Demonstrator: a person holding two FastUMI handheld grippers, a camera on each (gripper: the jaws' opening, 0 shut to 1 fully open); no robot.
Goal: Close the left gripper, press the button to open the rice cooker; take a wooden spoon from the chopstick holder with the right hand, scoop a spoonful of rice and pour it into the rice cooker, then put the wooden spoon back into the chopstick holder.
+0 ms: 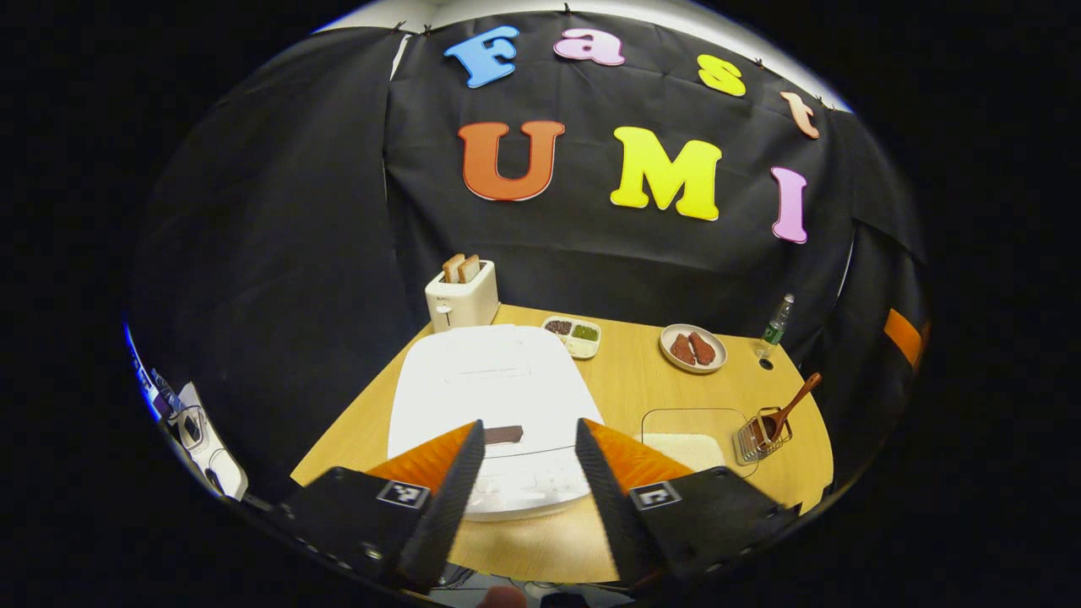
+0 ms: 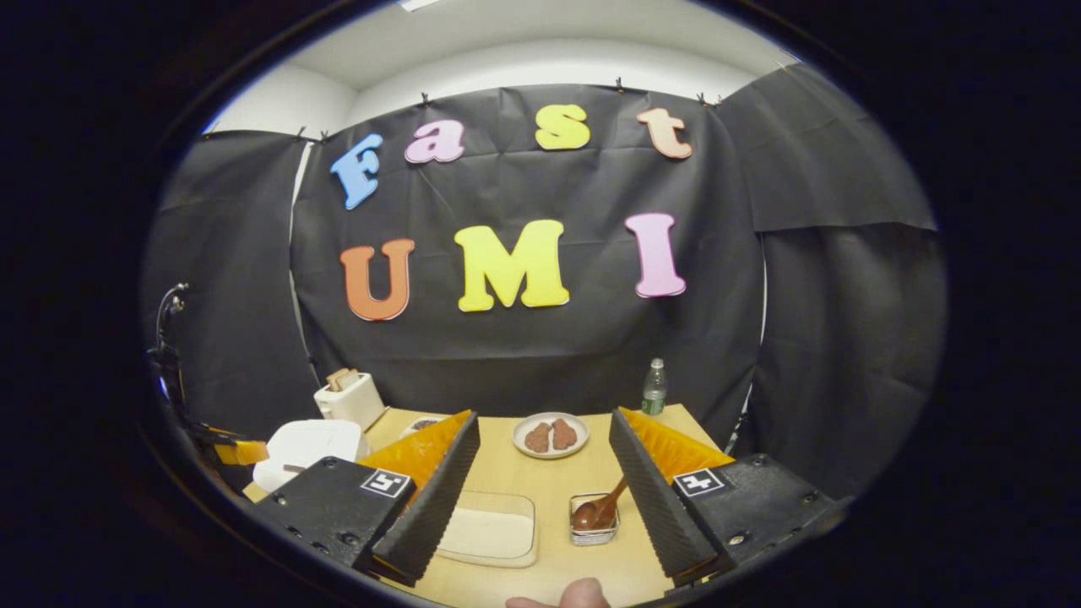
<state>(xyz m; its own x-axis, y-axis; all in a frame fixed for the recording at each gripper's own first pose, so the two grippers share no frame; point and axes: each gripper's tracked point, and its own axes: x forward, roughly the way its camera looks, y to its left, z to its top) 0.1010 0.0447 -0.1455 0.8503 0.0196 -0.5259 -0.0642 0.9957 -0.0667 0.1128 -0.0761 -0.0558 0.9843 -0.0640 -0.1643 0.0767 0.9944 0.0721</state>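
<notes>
Presently both grippers are spread and hold nothing: left gripper (image 1: 530, 439) above the closed rice cooker (image 1: 490, 393), right gripper (image 2: 545, 439) facing the wooden spoon (image 2: 598, 510), which stands in its holder (image 2: 594, 522) beside the rice tray (image 2: 494, 530).

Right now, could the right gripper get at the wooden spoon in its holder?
Probably yes: the right gripper is open, and the wooden spoon stands in the chopstick holder just ahead with nothing between.

The wooden desk (image 1: 625, 388) carries a shut rice cooker (image 1: 494, 397), toaster (image 1: 461, 297), divided dish (image 1: 573, 335), plate (image 1: 693, 348), bottle (image 1: 774, 325), rice tray (image 1: 688, 435) and chopstick holder (image 1: 763, 435) just beside it.
</notes>
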